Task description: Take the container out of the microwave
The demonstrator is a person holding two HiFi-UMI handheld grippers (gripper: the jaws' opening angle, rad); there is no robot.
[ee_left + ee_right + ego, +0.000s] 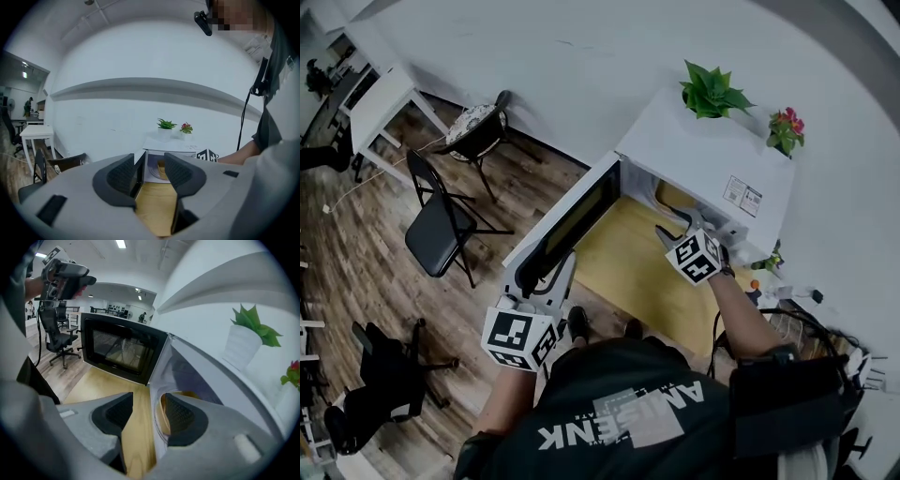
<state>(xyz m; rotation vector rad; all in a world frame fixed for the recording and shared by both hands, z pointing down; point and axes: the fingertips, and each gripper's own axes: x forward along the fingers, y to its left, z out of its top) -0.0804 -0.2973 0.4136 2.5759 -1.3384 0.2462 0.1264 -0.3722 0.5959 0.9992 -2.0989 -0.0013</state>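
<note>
Yellow container (673, 197) sits inside the open microwave (694, 150).

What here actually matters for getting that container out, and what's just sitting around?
Job: microwave, open door, container inside, left gripper, right gripper, both open.
Lying about: green plant, flowering plant, folding chair, white table.
</note>
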